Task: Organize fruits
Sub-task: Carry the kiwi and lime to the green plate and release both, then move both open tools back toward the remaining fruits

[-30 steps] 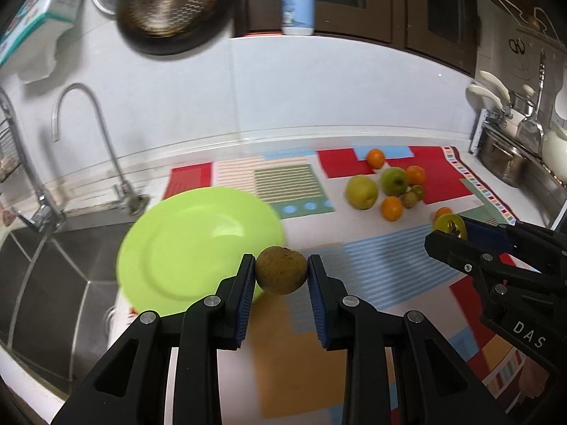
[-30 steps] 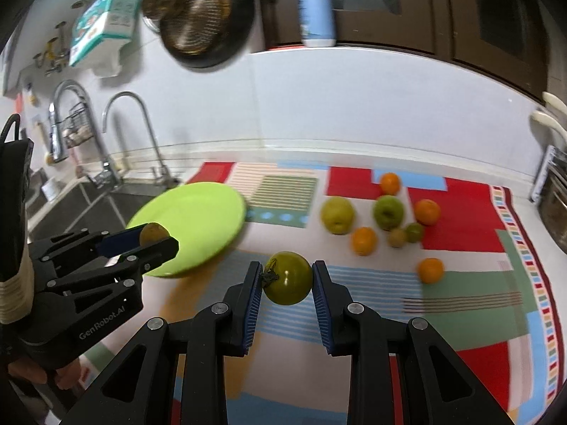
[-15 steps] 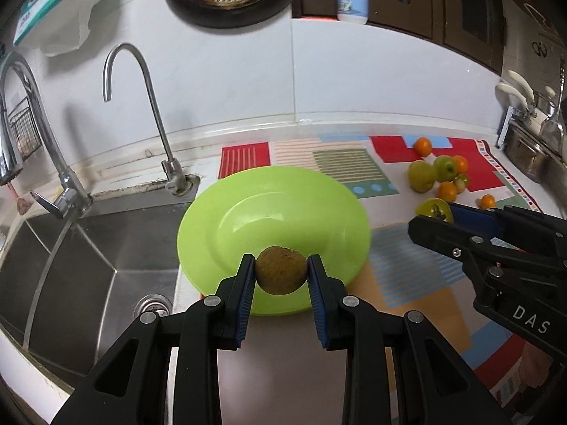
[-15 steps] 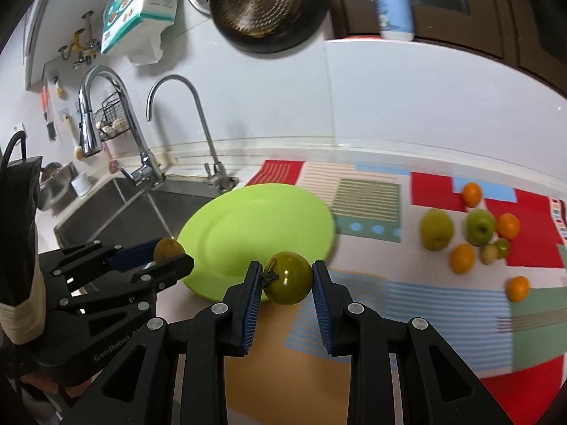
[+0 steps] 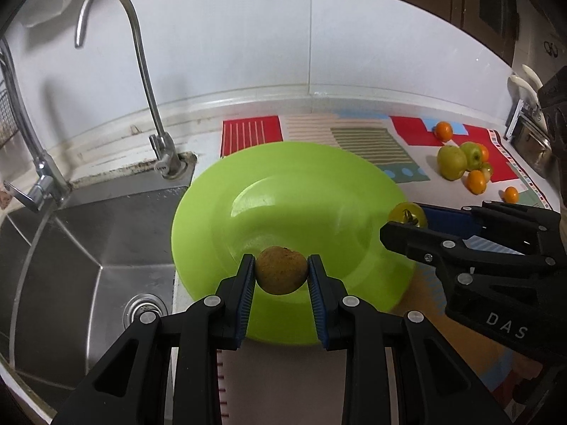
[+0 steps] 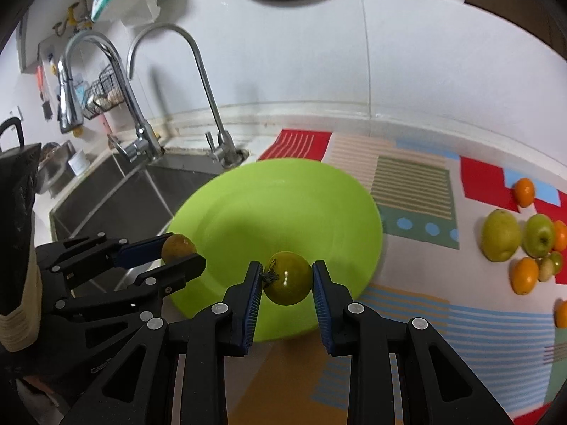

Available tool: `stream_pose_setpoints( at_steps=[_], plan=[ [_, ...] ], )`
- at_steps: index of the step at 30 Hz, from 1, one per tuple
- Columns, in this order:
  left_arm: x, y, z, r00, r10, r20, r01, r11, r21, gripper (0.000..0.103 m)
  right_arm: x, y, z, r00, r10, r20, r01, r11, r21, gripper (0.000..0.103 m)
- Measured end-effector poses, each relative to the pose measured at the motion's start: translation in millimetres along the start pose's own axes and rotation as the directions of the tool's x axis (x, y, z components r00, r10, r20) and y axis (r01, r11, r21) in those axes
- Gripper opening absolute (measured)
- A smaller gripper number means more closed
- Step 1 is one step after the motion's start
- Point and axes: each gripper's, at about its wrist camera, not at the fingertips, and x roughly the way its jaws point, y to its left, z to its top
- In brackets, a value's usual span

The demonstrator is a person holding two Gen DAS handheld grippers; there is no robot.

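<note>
White wall panels back the surface (image 5: 248, 372), which carries a patchwork mat (image 6: 414, 177) of red, striped and blue blocks beside a steel sink (image 5: 88, 248).

1. I hold a brown fruit (image 5: 281, 270) in my left tool (image 5: 281, 279). Both blue pads press on its sides, so the jaws are closed on it. The fruit hangs over the near part of the green plate (image 5: 283, 184); whether it touches the plate cannot be determined.

2. I hold a yellow-green tomato (image 6: 288, 278) in my right tool (image 6: 287, 283), stem end against the left pad. The jaws are closed on it. It hangs over the near rim of the same plate.

3. From the right wrist view, my left tool enters from the left edge with the brown fruit at the plate's left rim. From the left wrist view, my right tool enters from the right with the tomato at the plate's right rim.

4. The plate lies on the mat, and its left edge reaches the sink side.

5. Remaining fruit lies on the mat well to the right of the plate: a yellow pear-like fruit (image 6: 501, 235), a green apple (image 6: 538, 235) and several oranges (image 6: 523, 276), grouped closely.

6. A curved tap (image 5: 141, 71) stands behind the sink.
</note>
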Motion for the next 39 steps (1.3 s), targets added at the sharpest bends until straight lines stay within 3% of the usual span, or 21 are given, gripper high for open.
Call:
stream_pose_setpoints(
  at_steps=[5,8,15,18,27,33,39],
  plan=[
    [6.8,1.4,0.9,1.000,-0.007,-0.009,0.007,1.000,-0.004,0.037,9.9,-2.7,2.1,1.000,-0.007,-0.002,0.007,1.000,0.007,0.030],
    [2.4,1.0,1.5,1.000,0.004,0.000,-0.004,1.000,-0.006,0.043,6.0,-5.6,3.5,1.000,-0.017,0.008,0.017,1.000,0.025,0.039],
    [-27.4,-9.0,4.2,0.998,0.017,0.060,-0.017,1.000,-0.007,0.061,-29.1,-11.6,-0.9,0.993,-0.093,0.067,0.089,0.995,0.055,0.041],
    [-44.6,-18.0,5.4,0.995,0.016,0.099,-0.017,1.000,0.005,0.067,-49.2,-14.3,-5.8,0.987,-0.126,0.104,0.119,0.990,0.074,0.051],
    [-85.1,-50.9,7.6,0.981,-0.022,0.195,0.018,1.000,0.024,0.083,-114.3,-24.0,-24.3,0.943,-0.255,0.212,0.234,0.965,0.119,0.065],
    [-103.5,-75.3,7.8,0.971,-0.039,0.236,0.029,0.999,0.042,0.085,-151.0,-35.6,-34.9,0.905,-0.338,0.259,0.307,0.939,0.153,0.072],
    [-118.7,-98.7,10.0,0.960,-0.051,0.274,0.039,0.998,0.048,0.089,-177.0,-48.3,-45.3,0.883,-0.378,0.279,0.341,0.924,0.171,0.075]
  ],
)
